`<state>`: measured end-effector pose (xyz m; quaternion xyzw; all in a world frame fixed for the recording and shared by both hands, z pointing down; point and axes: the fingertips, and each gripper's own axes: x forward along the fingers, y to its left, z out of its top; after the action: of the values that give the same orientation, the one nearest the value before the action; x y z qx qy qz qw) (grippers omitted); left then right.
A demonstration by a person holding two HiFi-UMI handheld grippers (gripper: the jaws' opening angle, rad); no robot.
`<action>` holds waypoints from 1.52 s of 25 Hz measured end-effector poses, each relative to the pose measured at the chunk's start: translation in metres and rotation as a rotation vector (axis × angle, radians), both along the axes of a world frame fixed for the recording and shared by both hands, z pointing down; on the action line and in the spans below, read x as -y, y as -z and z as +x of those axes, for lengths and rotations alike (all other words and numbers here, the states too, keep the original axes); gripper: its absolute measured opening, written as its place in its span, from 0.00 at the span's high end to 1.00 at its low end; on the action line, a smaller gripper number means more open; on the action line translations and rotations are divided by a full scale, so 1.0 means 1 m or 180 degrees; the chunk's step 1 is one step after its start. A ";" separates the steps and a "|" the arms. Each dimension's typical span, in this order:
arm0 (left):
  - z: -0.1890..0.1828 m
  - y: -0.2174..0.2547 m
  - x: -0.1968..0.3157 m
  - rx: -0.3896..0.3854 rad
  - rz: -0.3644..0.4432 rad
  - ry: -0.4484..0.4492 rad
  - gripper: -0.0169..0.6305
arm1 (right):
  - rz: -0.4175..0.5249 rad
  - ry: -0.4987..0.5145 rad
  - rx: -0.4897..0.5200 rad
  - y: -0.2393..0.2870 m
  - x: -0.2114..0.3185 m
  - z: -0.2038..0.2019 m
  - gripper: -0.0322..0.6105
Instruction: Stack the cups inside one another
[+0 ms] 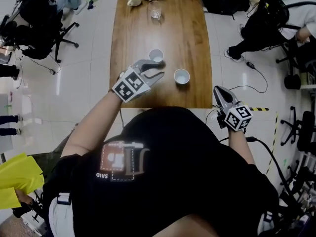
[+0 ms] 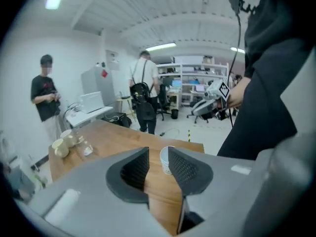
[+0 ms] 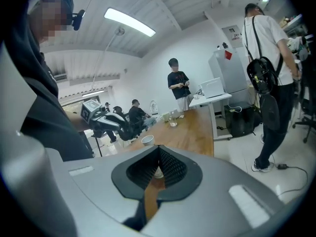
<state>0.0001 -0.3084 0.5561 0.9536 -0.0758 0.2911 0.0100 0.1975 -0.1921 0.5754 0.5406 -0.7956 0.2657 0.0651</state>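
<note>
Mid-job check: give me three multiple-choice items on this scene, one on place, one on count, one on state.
1. Relative to the table, the right gripper is: A over its middle; B off its near right corner; C over its far end.
2. Count of small white cups on the near half: A one; B two; C four.
3. The left gripper has its jaws: A apart, gripping nothing; B shut on a cup; C shut on a glass.
B: head view shows it past the edge. B: two stand there. A: its view shows a bare gap.
</note>
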 end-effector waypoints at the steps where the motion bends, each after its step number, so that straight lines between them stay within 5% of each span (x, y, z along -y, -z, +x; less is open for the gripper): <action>1: -0.016 0.006 0.008 -0.0192 -0.0149 0.0216 0.80 | 0.0019 0.0059 -0.0009 0.002 0.009 -0.005 0.93; 5: -0.090 0.016 0.032 -0.1118 -0.0907 0.1222 0.91 | 0.0066 0.0300 -0.0004 0.008 0.034 -0.030 0.93; 10: -0.154 0.013 0.029 -0.1667 -0.1094 0.1801 0.97 | 0.0128 0.0481 -0.0033 0.015 0.057 -0.050 0.93; 17: -0.175 0.012 0.018 -0.1961 -0.1174 0.1982 0.97 | 0.0149 0.0674 -0.0054 0.023 0.069 -0.071 0.93; 32: -0.186 0.027 0.016 -0.2049 -0.1069 0.1966 0.97 | 0.0121 0.0648 -0.0045 0.023 0.055 -0.075 0.93; 38: -0.182 0.024 0.012 -0.2007 -0.1064 0.1928 0.97 | 0.0125 0.0946 -0.0444 0.013 0.048 -0.088 0.93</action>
<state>-0.1818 -0.3208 0.5321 0.9158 -0.2961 -0.0206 0.2706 0.1090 -0.2398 0.5628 0.4353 -0.8654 0.1994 0.1482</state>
